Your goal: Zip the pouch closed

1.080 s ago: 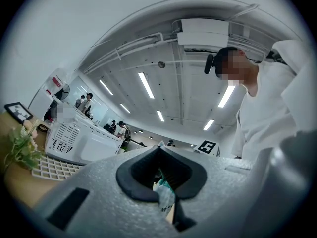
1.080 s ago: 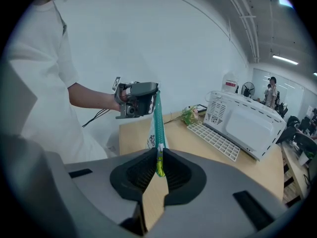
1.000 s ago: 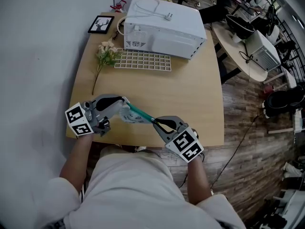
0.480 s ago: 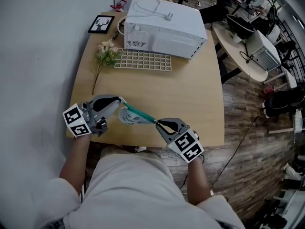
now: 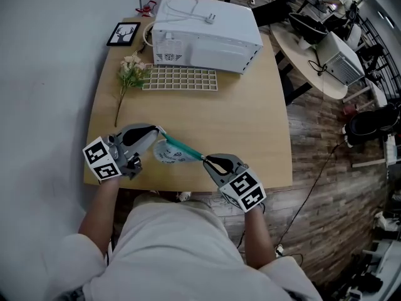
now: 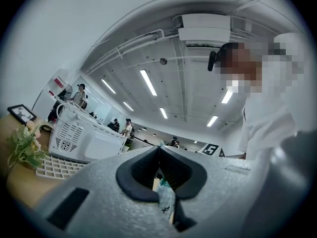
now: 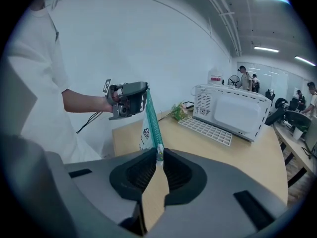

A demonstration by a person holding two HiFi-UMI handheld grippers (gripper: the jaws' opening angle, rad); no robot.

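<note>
Two grips on the pouch [image 5: 168,153]: left gripper [image 5: 159,132] pinches its end, right gripper [image 5: 204,160] its zipper pull [image 7: 159,153]

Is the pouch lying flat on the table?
No, the pouch hangs from its zipper, which is stretched between the left gripper and the right gripper above the table.

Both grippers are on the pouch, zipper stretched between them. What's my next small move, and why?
Probably a short pull with the right gripper away from the left gripper. The left is shut on one end of the pouch, the right on the zipper pull, and the teal zipper between them looks taut and closed. Whether it has reached the end isn't clear.
</note>
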